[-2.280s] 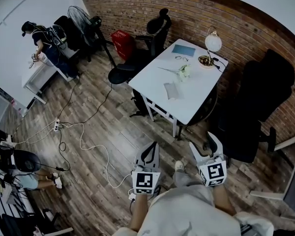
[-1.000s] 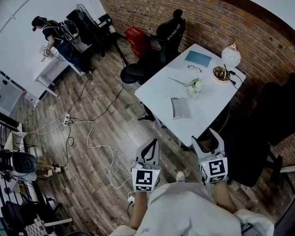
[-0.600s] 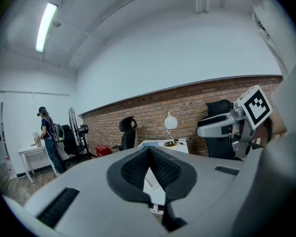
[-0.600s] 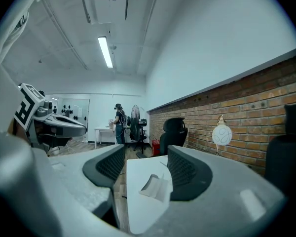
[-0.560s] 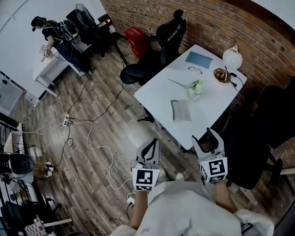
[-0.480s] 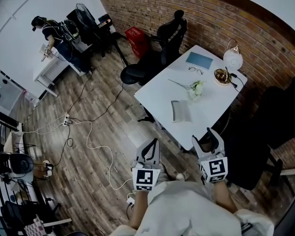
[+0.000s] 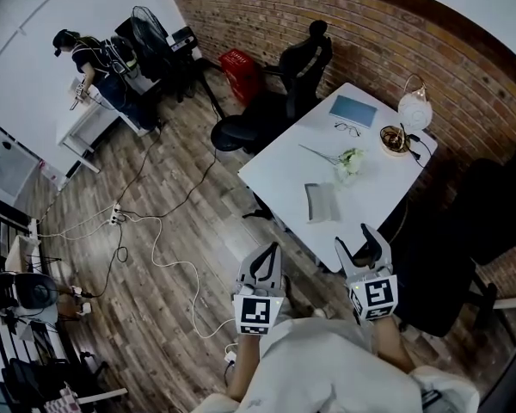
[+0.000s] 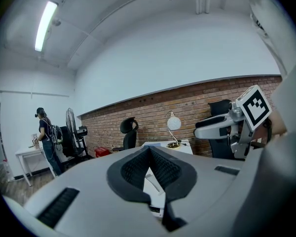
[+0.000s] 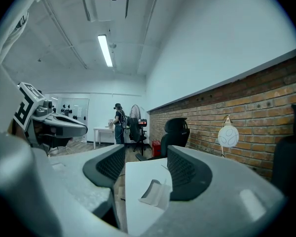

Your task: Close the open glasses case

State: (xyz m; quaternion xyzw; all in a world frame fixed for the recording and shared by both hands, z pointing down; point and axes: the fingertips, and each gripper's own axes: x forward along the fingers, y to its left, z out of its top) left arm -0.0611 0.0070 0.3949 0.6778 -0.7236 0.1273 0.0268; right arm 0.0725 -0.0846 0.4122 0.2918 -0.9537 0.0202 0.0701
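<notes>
The glasses case [image 7: 321, 202] lies open on the white table [image 7: 284, 162], grey, near the table's near edge. In the right gripper view the case [image 9: 155, 194] shows between the pads, lid raised. My right gripper [image 7: 359, 246] is held open before the table's near corner, well short of the case, with nothing in it. My left gripper [image 7: 269, 255] hangs over the wooden floor left of the table, and its tips meet in the left gripper view [image 8: 149, 152]. Both grippers are at waist height in front of the person's body.
On the table stand a pair of glasses [image 7: 347, 129], a blue notebook [image 7: 353, 110], a flower bunch [image 7: 351, 162], a bowl [image 7: 394, 140] and a globe lamp [image 7: 415, 110]. Black office chairs [image 7: 301, 63] flank the table. Cables [image 7: 155, 231] trail over the floor. A person [image 7: 82, 58] works at a far desk.
The head view has drifted toward the table, which now sits a little further right and lower. Both grippers keep their places and states.
</notes>
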